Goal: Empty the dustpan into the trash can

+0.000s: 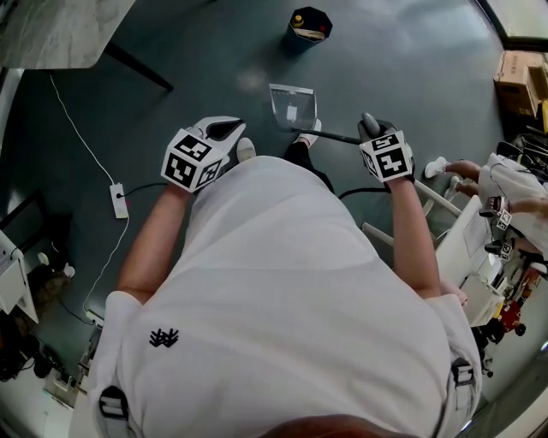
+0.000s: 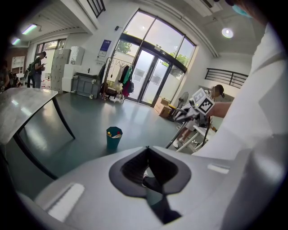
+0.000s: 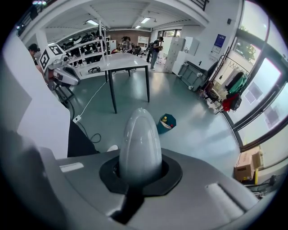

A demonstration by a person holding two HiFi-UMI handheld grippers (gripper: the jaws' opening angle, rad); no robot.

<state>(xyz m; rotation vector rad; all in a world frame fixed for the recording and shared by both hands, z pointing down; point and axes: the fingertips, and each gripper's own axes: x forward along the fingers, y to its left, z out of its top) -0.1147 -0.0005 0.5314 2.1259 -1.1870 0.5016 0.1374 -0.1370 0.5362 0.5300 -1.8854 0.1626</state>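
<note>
- White shirt [image 1: 282, 299] spreads behind both grippers.
- Right gripper [image 1: 369, 126] clamps the dustpan [image 1: 293, 107] by its handle, pan just ahead.
- Left gripper [image 1: 229, 128] is closed, empty.
- Trash can [image 1: 308, 23] stands farther ahead.

The person's torso [image 1: 282, 291] hides most of the legs and the floor below. In the right gripper view the dustpan [image 3: 140, 148] shows only its handle's rounded end; the pan is hidden behind the right claw [image 3: 140, 170]. What lies in the trash can [image 1: 306, 24] is too small to tell.
</note>
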